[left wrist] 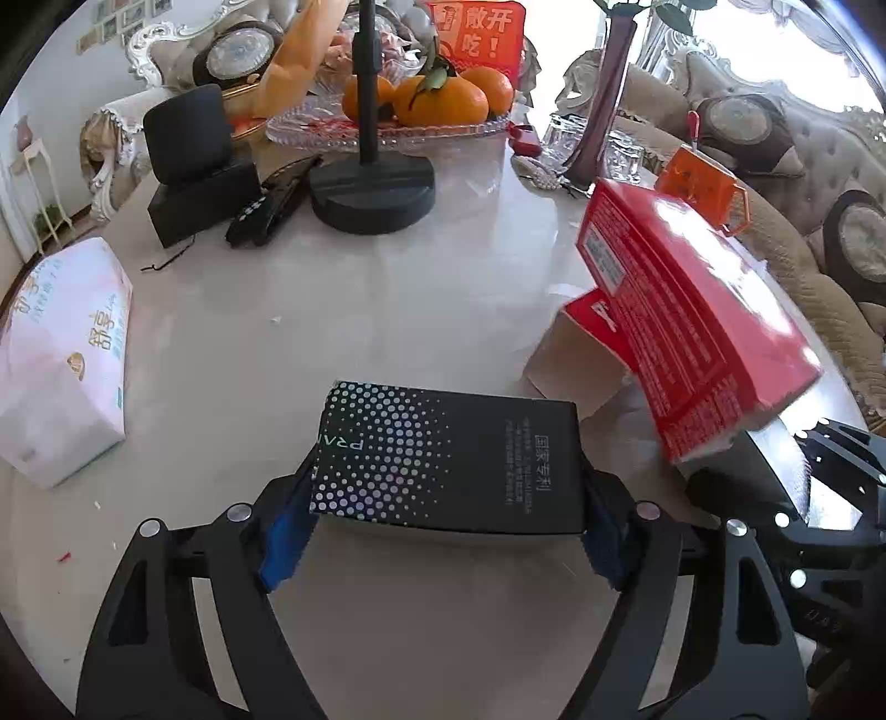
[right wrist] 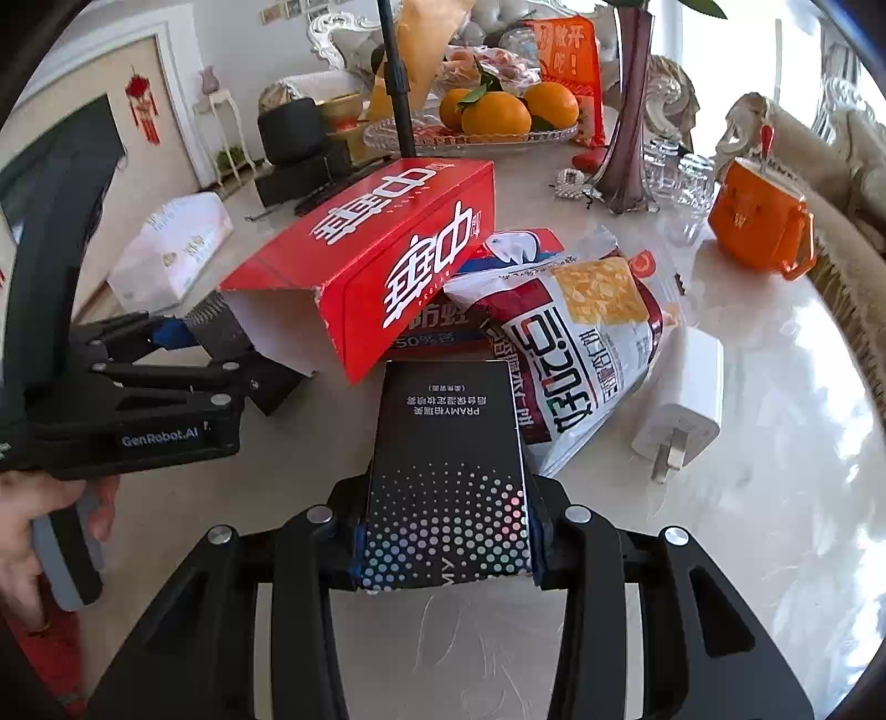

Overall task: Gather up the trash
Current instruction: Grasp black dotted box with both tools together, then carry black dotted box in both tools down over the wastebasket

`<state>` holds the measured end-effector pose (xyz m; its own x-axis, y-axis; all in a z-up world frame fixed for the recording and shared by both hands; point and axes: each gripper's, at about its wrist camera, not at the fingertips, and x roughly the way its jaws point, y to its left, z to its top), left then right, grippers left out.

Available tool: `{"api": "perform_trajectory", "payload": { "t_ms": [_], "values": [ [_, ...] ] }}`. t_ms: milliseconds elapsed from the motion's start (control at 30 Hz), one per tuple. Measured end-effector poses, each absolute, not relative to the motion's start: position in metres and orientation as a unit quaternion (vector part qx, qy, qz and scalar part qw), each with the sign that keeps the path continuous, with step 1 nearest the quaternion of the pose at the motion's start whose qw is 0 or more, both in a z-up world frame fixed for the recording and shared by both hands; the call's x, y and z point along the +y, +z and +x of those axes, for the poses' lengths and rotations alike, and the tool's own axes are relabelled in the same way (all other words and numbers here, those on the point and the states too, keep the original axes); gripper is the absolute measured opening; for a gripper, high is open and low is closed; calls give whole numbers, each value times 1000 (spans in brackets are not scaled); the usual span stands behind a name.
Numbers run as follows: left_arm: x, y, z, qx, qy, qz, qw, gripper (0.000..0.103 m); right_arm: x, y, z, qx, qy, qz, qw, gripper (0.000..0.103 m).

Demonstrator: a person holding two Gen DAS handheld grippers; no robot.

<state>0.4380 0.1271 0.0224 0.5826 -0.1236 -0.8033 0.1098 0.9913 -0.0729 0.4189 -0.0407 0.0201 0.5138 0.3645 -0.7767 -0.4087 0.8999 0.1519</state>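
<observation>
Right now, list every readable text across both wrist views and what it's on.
"PRAMY柏瑞美": black box, upside down.
"国家专利": black box in the left wrist view.
"中華": red box, upside down.
"GenRobot.AI": left hand-held gripper, on its body.
"敞开吃!": red sign behind the oranges.
"50%": blue pack under the red box.
Too small or blurred: box fine print, snack bag, tissue pack.

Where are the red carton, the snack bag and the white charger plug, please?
red carton (right wrist: 410, 249), right wrist view, lettered side face
snack bag (right wrist: 603, 327), right wrist view, printed front
white charger plug (right wrist: 686, 399), right wrist view, white body
</observation>
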Motion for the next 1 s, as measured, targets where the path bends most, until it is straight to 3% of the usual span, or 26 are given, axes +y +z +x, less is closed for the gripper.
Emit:
{"api": "perform_trajectory", "payload": {
  "t_ms": [67, 300, 500, 1000],
  "values": [
    [126, 23, 433, 450, -64, -3, 891, 74, -43, 20, 418, 441, 228, -15, 868, 39],
    [139, 46, 399, 408, -46, -44, 911, 74, -48, 19, 421, 441, 255, 19, 860, 39],
    [139, 63, 308, 359, -59, -129, 923, 74, -62, 17, 408, 445, 265, 67, 853, 39],
    [78, 54, 66, 349, -96, -134, 922, 74, -145, 73, 129, 348, 351, 74, 866, 39]
  ]
}}
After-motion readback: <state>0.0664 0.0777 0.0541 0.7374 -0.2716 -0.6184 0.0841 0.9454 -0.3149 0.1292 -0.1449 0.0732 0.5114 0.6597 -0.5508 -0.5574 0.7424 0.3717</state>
